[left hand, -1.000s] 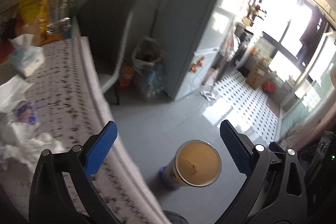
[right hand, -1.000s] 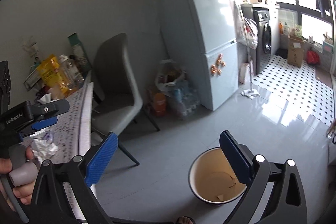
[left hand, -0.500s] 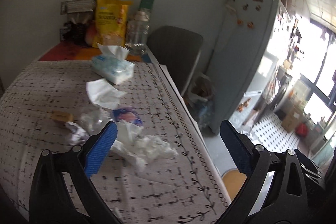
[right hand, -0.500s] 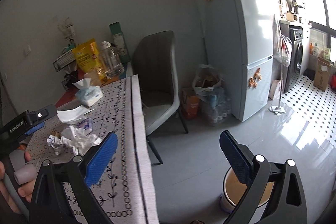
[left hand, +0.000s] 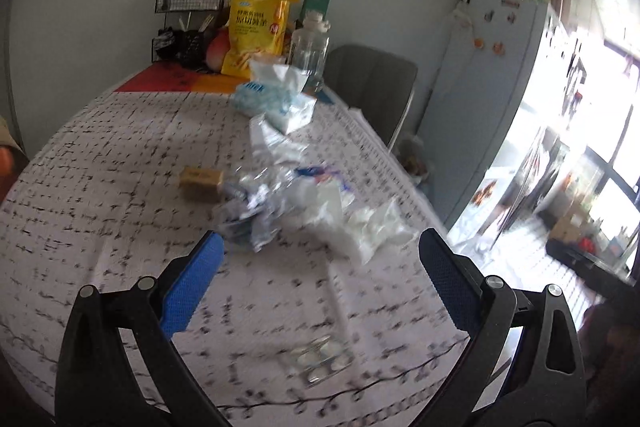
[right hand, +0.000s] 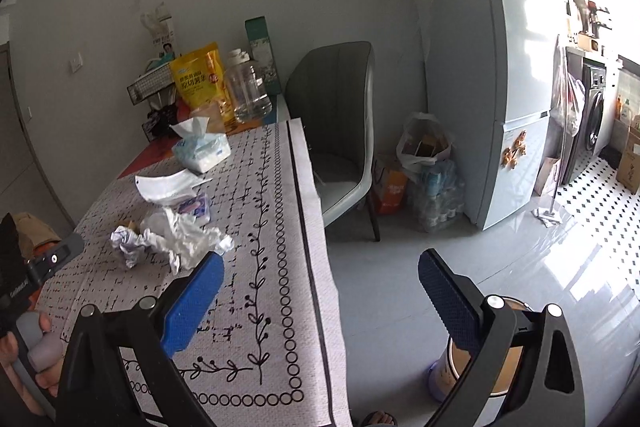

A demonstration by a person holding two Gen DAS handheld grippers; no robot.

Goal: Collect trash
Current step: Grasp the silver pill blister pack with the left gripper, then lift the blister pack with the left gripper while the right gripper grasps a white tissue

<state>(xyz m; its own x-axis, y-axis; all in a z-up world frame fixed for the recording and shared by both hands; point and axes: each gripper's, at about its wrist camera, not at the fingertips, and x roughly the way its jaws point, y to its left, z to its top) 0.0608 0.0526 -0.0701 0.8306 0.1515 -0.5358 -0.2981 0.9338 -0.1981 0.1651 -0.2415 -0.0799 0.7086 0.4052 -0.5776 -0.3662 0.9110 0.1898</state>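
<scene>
Kitchen floor and bin filled the left view a second ago; now the left tool (left hand: 318,269) faces the desk (left hand: 120,187), jaws apart and empty, crumpled tissues (left hand: 280,211) just ahead; right tool (right hand: 320,281) also open

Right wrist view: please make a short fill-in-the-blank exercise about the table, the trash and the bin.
1. The crumpled tissues lie on the ____.
2. The trash bin stands on the ____, right of the table.
3. Both the left gripper and the right gripper are ____ and hold nothing.
4. The chair at the table's edge is ____ in colour.

Missing words: table; floor; open; grey
</scene>
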